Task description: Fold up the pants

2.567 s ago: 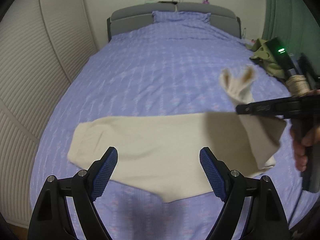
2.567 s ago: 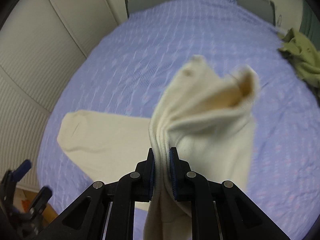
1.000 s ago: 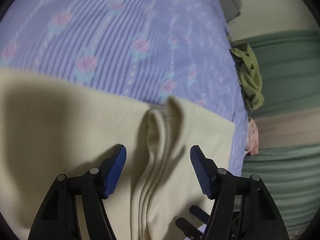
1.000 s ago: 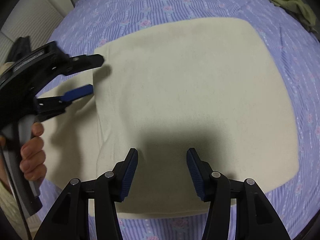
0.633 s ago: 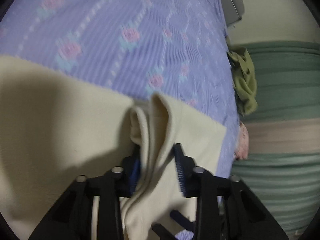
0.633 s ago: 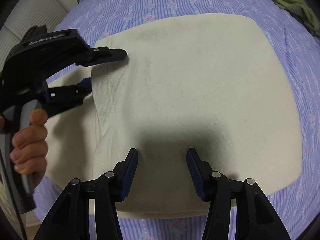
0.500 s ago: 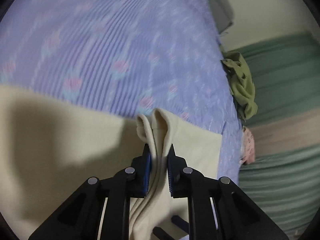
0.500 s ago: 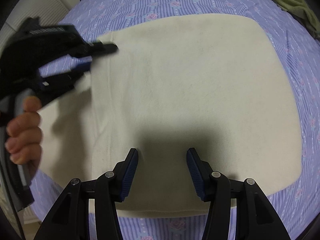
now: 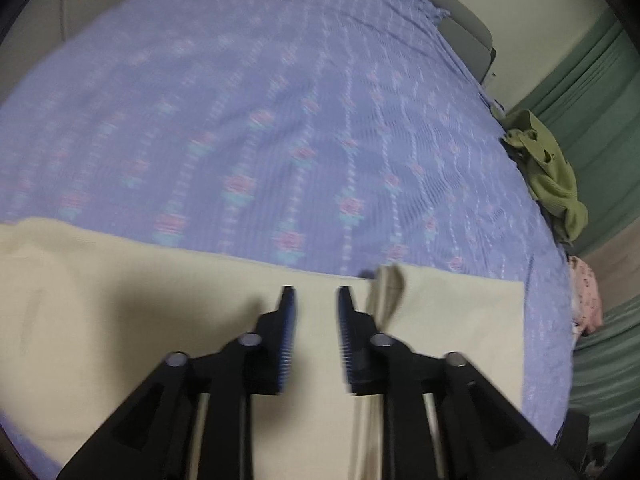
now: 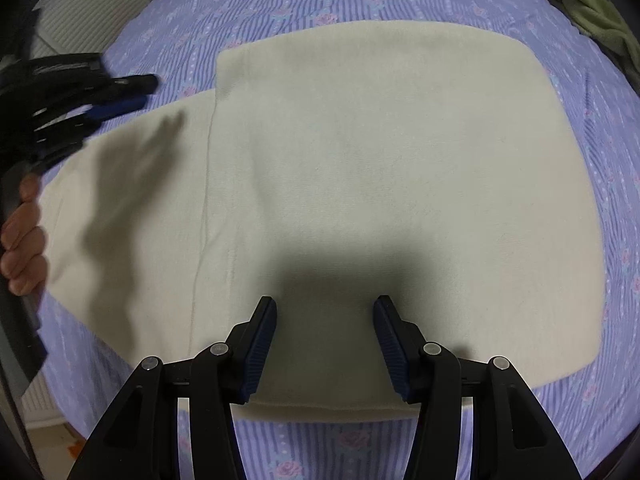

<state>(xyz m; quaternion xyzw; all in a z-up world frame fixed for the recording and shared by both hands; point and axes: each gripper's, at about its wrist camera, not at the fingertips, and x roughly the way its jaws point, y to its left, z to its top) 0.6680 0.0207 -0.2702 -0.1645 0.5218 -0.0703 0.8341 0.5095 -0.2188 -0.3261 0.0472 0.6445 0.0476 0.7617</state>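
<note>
The cream pants (image 10: 380, 168) lie folded over on the purple bedspread (image 10: 304, 4), the top layer's edge running down the left. My right gripper (image 10: 325, 320) is open and empty, low over the near edge of the pants. My left gripper (image 9: 316, 304) is slightly open and empty above the pants (image 9: 132, 320); a raised fold of fabric (image 9: 388, 292) stands just right of its right finger. The left gripper also shows at the left of the right wrist view (image 10: 120, 96), off the pants' corner, blurred.
An olive-green garment (image 9: 548, 176) lies at the bed's right edge, with a pink cloth (image 9: 586, 300) below it and green curtains (image 9: 596, 112) behind. The grey headboard (image 9: 460, 20) is at the far end. White slatted wardrobe doors (image 10: 88, 4) stand left of the bed.
My left gripper has let go of the pants' folded edge, opened slightly and pulled back to the left. The top layer now lies flat. My right gripper has stayed open and still.
</note>
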